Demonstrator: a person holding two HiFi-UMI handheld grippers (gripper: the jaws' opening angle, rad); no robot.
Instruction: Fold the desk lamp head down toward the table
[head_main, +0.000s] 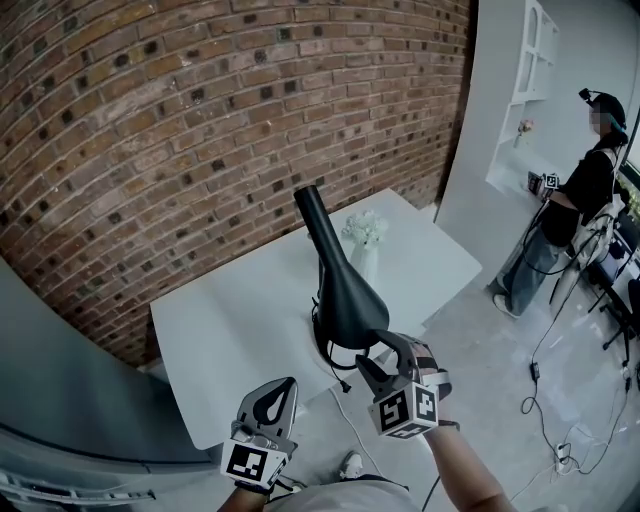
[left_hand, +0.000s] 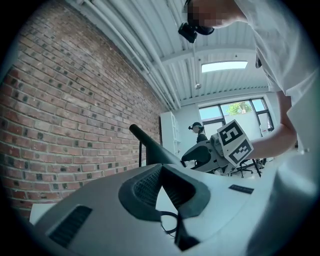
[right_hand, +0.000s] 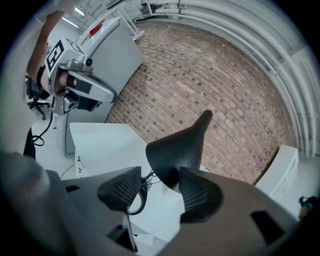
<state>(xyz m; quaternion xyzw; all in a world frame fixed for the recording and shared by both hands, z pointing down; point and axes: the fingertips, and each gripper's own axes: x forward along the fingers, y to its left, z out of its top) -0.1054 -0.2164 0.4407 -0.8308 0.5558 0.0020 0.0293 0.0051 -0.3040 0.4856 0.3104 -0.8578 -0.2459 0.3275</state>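
Black lamp (head_main: 343, 290) on a white table (head_main: 225, 335) against a curved brick wall (head_main: 180, 120). Cone-shaped head raised, narrow end slanting up toward the wall, wide end facing down and toward the viewer. Small vase (head_main: 366, 240) of white flowers just behind.

Right gripper (head_main: 376, 356) at the wide rim of the head, jaws apart. Rim dipping into the gap between the pads, perhaps brushing the right-hand pad, though hard to be sure. No clamp on it yet.

Left gripper (head_main: 283, 386) low, near the table's front edge, jaws together with nothing between them.

Fold seemingly not begun: grasp and the whole downward swing of the head left to do.

Person (head_main: 585, 195) standing well off to the right.
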